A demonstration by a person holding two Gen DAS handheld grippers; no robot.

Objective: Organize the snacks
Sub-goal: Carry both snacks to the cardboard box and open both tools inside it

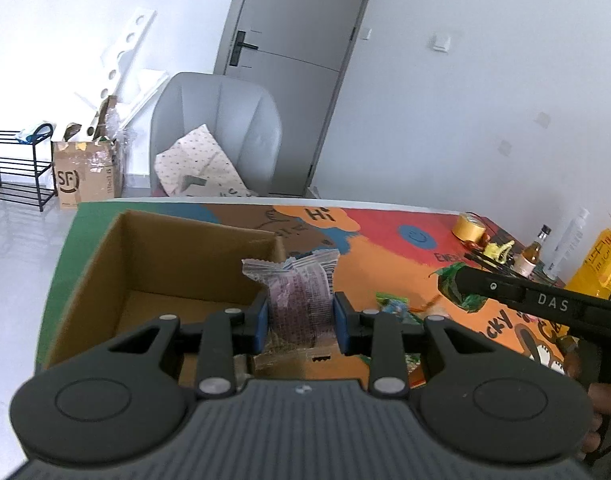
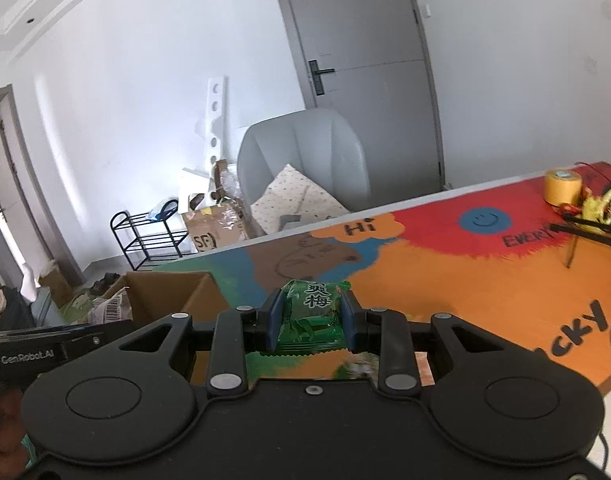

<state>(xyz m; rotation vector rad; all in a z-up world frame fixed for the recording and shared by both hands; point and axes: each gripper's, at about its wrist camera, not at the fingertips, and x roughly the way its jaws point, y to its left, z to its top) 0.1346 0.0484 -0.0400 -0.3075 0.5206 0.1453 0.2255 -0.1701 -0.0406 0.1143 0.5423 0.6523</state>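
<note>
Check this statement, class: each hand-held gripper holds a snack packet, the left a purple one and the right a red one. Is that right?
One detail is wrong. The right hand-held gripper holds a green packet, as the right wrist view shows. The left hand-held gripper does hold the purple packet.

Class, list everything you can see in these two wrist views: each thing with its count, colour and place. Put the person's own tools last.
Cardboard box: one, brown, open, table's left end.
Purple snack packet: one, held over the box edge.
Green snack packet: one, held above the table.
Table: one, multicoloured cartoon cover.
Tape roll: one, yellow, far right of the table.
Bottles: a few, right edge.
Chair: one, grey, behind the table.
Shoe rack: one, black, on the floor.
Left tongs: shut on the purple packet.
Right tongs: shut on the green packet.
</note>
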